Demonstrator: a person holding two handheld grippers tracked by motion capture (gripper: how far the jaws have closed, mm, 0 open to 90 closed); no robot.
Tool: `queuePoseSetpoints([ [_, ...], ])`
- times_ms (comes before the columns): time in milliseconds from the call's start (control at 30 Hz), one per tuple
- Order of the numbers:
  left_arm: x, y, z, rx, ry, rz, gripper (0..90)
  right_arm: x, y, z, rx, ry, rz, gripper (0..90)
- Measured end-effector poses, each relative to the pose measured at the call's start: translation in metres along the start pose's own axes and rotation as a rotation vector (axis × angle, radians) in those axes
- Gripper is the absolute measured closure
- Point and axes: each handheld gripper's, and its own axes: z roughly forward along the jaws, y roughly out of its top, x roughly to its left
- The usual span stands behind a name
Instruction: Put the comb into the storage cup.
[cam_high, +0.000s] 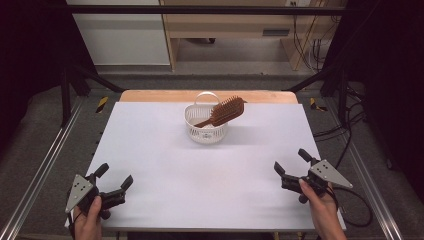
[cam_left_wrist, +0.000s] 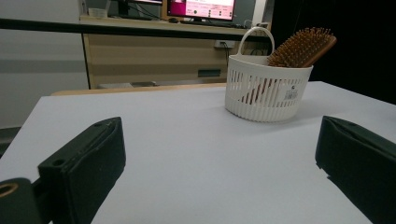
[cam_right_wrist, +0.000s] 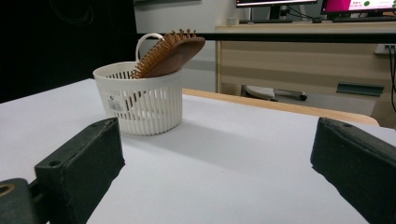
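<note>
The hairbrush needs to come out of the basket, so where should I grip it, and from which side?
Probably grip the hairbrush by its head, coming from above on the person's right side: the head sticks out over the white basket's rim while the handle slants down inside.

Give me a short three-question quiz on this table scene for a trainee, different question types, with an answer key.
1. True or false: the hairbrush lies flat on the table beside the basket.
2. Multiple choice: the left gripper is A) shut on the brush, B) open and holding nothing, C) inside the basket.
3. Fill in: the brush's handle end sits down in the basket and its ______ head sticks out over the rim.

Key
1. False: it stands tilted in the white slatted basket.
2. B; the right gripper is open too, and both sit at the near edge of the table.
3. Bristled.
</note>
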Motion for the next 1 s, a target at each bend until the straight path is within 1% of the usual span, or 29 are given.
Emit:
queuePoseSetpoints([
  [67, -0.001, 0.0, 0.0, 0.001, -0.002, 0.005, 1.8, 0.002, -0.002, -0.001, 0.0, 0.013, 0.002, 2.7],
  [333, -0.002, 0.0, 0.001, 0.001, -0.013, 0.011, 1.8, 0.007, -0.007, 0.0, 0.009, 0.041, -0.003, 2.6],
  [433, -0.003, 0.0, 0.001, 0.0, -0.019, 0.013, 1.8, 0.01, -0.01, 0.002, 0.012, 0.053, -0.009, 2.6],
  [667, -0.005, 0.0, 0.002, 0.0, -0.028, 0.02, 1.8, 0.016, -0.014, 0.005, 0.015, 0.075, -0.006, 2.7],
  [867, -0.006, 0.0, 0.002, -0.002, -0.032, 0.021, 1.8, 0.021, -0.016, 0.008, 0.012, 0.091, -0.021, 2.8],
  [1000, -0.007, 0.001, 0.003, -0.001, -0.037, 0.024, 1.8, 0.023, -0.017, 0.011, 0.012, 0.094, -0.031, 2.9],
])
